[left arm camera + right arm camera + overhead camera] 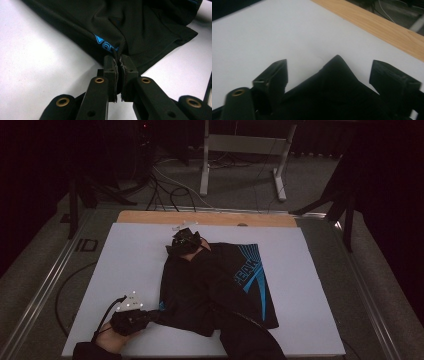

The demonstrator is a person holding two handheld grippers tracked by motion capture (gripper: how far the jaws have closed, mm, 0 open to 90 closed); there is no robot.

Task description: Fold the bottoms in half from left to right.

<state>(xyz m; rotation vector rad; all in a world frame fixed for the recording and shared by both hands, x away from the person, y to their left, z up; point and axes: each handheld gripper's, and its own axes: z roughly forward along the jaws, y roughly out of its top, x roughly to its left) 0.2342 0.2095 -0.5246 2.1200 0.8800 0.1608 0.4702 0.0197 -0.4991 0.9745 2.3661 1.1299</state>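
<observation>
A black T-shirt with a blue print lies crumpled on the white board. At the near left, my left gripper is shut on the shirt's edge. In the left gripper view the jaws pinch a fold of the black cloth beside a small blue print. At the shirt's far end sits my right gripper. In the right gripper view it stands open, and a pointed corner of the shirt lies between the jaws without touching them.
A wooden strip runs along the far edge of the board, also seen in the right gripper view. Beyond it, cables and white desk legs stand on the grey floor. Dark tripod legs stand at the right.
</observation>
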